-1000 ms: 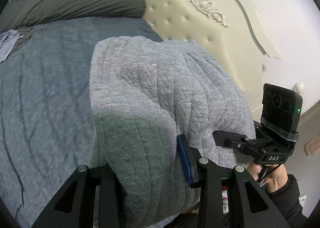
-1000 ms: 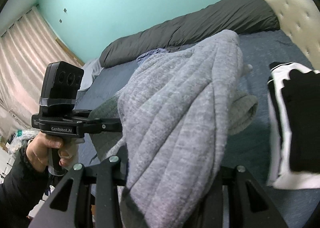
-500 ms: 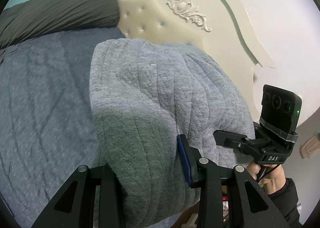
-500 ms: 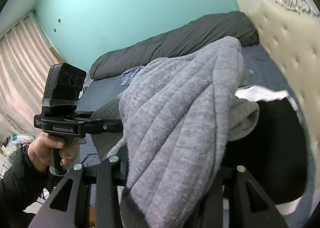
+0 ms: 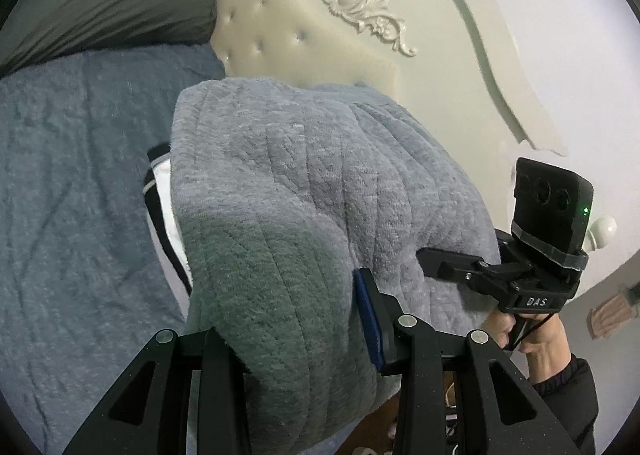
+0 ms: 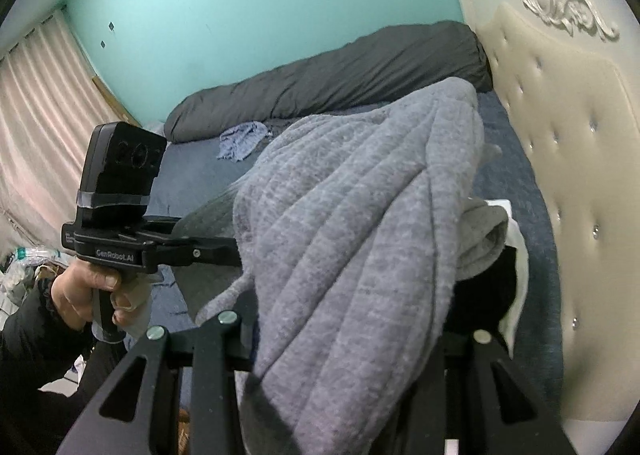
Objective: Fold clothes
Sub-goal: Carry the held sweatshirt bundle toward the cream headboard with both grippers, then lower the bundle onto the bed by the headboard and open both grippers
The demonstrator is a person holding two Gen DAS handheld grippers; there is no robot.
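Both left gripper (image 5: 288, 319) and right gripper (image 6: 344, 339) clamped with fingers closed on folded grey quilted knit garment (image 5: 304, 191), held above black-and-white folded garment (image 5: 162, 207) near bed's (image 5: 72, 175) cream tufted headboard (image 5: 288, 43) edge.

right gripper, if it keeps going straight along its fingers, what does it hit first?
Likely the black-and-white folded garment lying on the bed just ahead, below the grey sweater that the right gripper grips. Beyond that stands the cream headboard. Depth is unclear because the sweater hides most of the path.
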